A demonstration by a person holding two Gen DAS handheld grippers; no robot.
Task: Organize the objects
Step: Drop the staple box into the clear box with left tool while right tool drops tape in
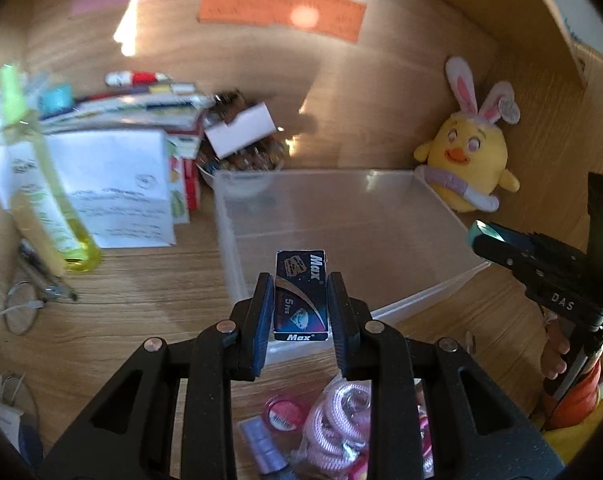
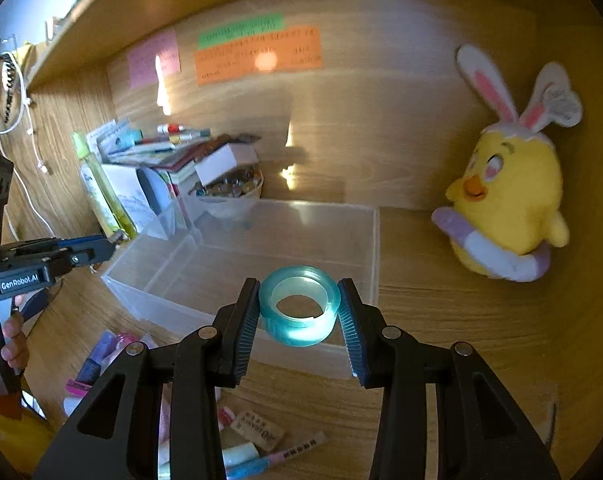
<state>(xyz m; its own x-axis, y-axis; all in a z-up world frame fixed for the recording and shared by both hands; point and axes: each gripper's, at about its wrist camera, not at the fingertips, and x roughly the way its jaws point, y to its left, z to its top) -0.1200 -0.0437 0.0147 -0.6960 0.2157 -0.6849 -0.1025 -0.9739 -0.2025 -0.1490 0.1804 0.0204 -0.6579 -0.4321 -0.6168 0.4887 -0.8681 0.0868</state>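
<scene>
My left gripper (image 1: 301, 300) is shut on a dark blue "Max" box (image 1: 300, 294) and holds it over the near edge of a clear plastic bin (image 1: 421, 296). My right gripper (image 2: 299, 308) is shut on a teal tape roll (image 2: 299, 310) and holds it above the bin's front wall (image 2: 301, 356). The right gripper with the tape also shows at the right of the left wrist view (image 1: 477, 234). The left gripper shows at the left of the right wrist view (image 2: 105, 250). The bin looks empty inside.
A yellow chick plush (image 1: 465, 160) sits right of the bin. Stacked books and papers (image 1: 117, 184), a yellow-green bottle (image 1: 49, 200) and a bowl of beads (image 1: 245, 156) stand left. Pink hair ties (image 1: 337, 420), pens (image 2: 261, 456) and small items lie on the wooden desk (image 2: 461, 340) in front.
</scene>
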